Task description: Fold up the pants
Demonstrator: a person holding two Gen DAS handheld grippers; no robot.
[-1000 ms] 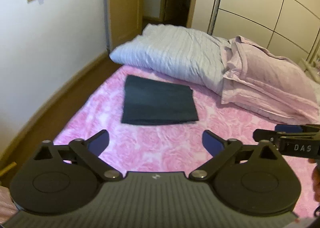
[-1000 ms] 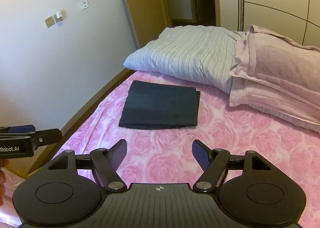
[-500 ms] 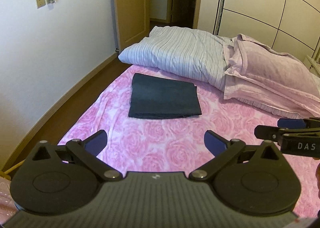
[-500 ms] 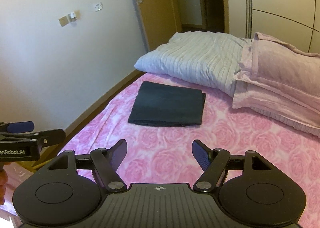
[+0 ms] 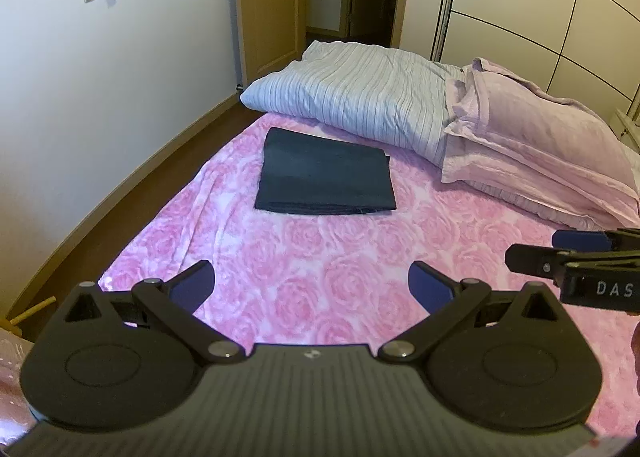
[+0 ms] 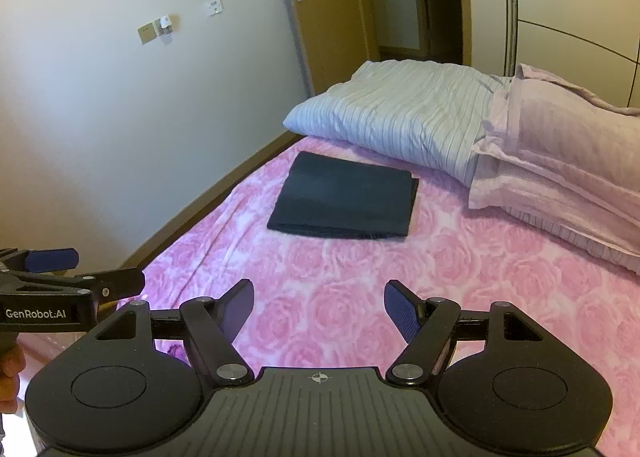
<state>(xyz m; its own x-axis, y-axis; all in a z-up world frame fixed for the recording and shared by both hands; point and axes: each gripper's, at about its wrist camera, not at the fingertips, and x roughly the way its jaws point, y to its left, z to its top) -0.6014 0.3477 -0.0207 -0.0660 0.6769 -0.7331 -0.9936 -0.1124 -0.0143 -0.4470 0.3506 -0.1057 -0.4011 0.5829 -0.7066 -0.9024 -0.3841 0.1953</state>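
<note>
Pants (image 5: 325,173) look farther off; both claws have drawn back.

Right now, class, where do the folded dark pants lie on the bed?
In both wrist views the pants lie flat on the pink sheet, toward the bed's left edge, just in front of the striped pillow, beyond both open grippers.

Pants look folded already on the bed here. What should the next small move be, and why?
Probably none on the pants: they lie as a neat dark rectangle on the pink bedspread. Left gripper and right gripper are open, empty and well short of them, so keep both clear.
</note>
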